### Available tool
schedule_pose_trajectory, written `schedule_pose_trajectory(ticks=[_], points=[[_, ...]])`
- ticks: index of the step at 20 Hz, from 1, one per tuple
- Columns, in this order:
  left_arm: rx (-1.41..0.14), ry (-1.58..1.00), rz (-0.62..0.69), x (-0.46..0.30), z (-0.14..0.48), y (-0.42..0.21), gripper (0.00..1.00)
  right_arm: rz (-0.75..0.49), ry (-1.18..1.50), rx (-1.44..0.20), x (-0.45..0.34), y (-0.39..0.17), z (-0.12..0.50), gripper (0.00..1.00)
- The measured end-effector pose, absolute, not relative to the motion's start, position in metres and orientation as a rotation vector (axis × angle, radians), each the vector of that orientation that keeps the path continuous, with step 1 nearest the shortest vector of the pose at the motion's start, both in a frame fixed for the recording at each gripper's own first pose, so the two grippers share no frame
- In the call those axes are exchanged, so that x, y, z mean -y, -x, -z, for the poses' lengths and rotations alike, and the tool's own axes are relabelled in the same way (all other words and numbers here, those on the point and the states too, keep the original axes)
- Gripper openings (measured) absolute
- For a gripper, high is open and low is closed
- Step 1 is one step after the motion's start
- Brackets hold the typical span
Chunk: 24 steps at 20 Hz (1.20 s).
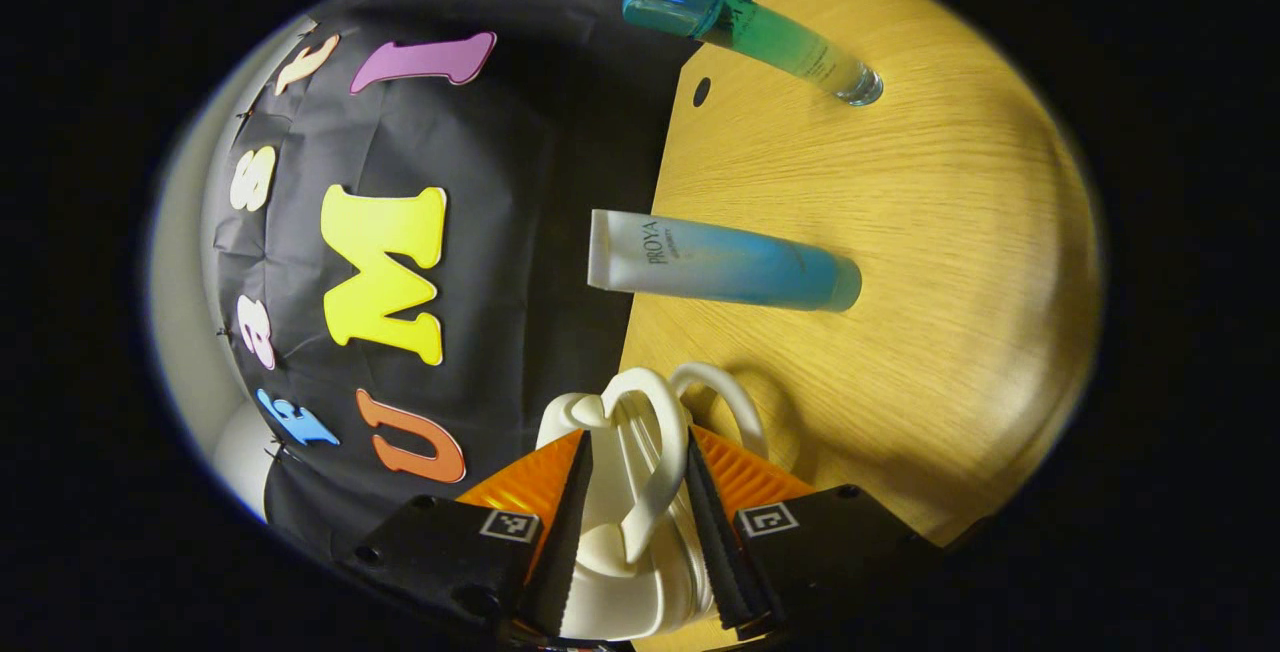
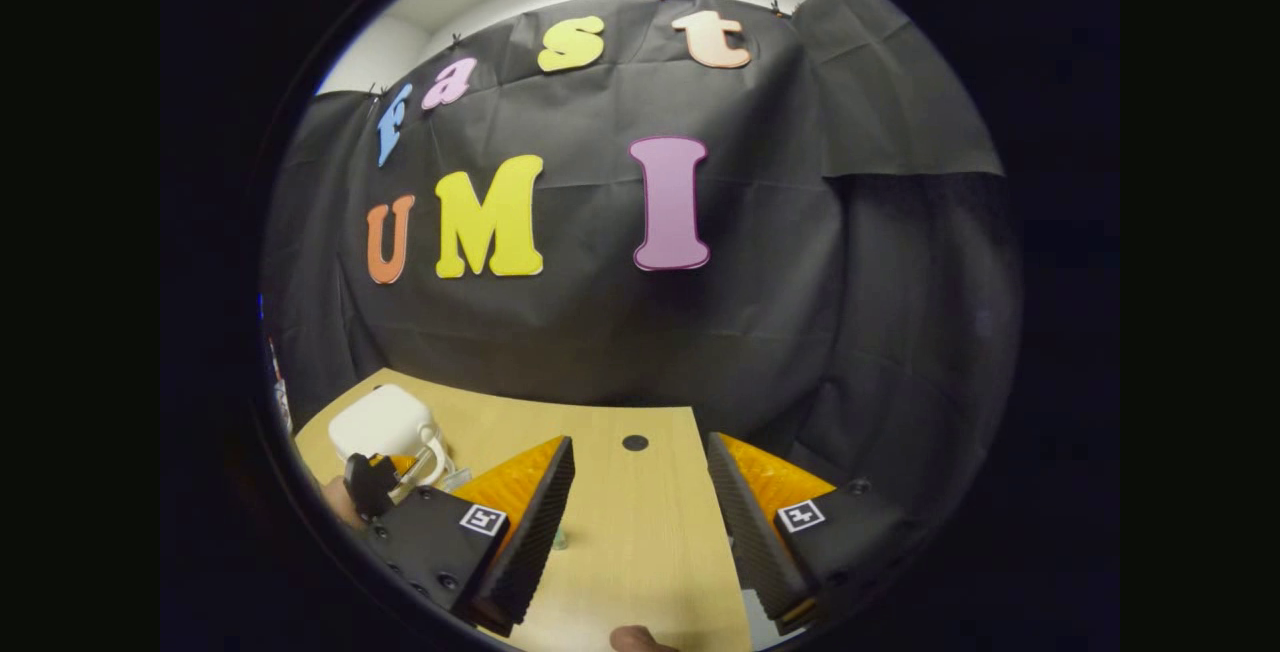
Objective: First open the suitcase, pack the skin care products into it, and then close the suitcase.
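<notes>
the left gripper point(image 1: 637, 452) has both fingers pressed on the white handle point(image 1: 655, 452) of the white suitcase point(image 1: 620, 582); the handle loop stands between the two fingers and the case body sits low between them. whether the suitcase is open or shut cannot be told from this angle, and nothing of its inside shows.

in the left gripper view the wooden table point(image 1: 930, 232) appears turned on its side. a blue and white tube point(image 1: 720, 262) stands on the table with its cap end down and its flat crimped end up; its long axis runs away from the tabletop. a teal bottle point(image 1: 750, 32) stands farther off on the same table, well apart from the tube, clear base on the wood and its teal cap end away from it. a small round hole point(image 1: 701, 91) in the tabletop lies near the bottle.

in the right gripper view the right gripper point(image 2: 640, 487) hangs above the table point(image 2: 640, 532) with its fingers wide apart and nothing between them. far to the left the suitcase point(image 2: 380, 422) sits on the table, with the left gripper point(image 2: 375, 482) at its handle.
</notes>
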<state>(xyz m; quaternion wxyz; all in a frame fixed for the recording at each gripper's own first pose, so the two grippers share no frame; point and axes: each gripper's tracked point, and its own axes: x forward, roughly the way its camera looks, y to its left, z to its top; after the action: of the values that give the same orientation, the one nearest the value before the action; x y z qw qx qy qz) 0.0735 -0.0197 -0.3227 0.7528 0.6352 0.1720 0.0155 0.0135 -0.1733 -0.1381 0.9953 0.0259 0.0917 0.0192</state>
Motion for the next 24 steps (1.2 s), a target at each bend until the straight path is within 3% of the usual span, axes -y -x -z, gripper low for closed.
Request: schedule_pose_trajectory(ticks=[2, 3, 6, 8, 12, 19, 24], points=[[-0.438, -1.39, -0.01, 0.015, 0.334, -0.073, 0.42, -0.017, -0.061, -0.188, 0.174, -0.006, 0.137, 0.79], [-0.44, -1.4, -0.003, 0.017, 0.332, -0.072, 0.23, 0.001, -0.064, -0.191, 0.173, -0.002, 0.137, 0.79], [-0.419, -1.401, 0.002, 0.019, 0.322, -0.069, 0.17, 0.054, -0.064, -0.196, 0.17, 0.008, 0.134, 0.78], [-0.404, -1.396, -0.001, 0.017, 0.312, -0.07, 0.06, 0.089, -0.06, -0.19, 0.166, 0.016, 0.13, 0.8], [-0.44, -1.262, 0.056, 0.012, 0.299, -0.066, 0.03, 0.146, -0.069, -0.182, 0.156, 0.024, 0.122, 0.79], [-0.369, -0.946, 0.097, -0.01, 0.217, -0.059, 0.02, 0.216, -0.048, -0.18, 0.127, 0.032, 0.11, 0.8], [-0.33, -0.777, 0.053, -0.066, 0.154, -0.064, 0.02, 0.201, -0.063, -0.193, 0.088, 0.026, 0.105, 0.78]])
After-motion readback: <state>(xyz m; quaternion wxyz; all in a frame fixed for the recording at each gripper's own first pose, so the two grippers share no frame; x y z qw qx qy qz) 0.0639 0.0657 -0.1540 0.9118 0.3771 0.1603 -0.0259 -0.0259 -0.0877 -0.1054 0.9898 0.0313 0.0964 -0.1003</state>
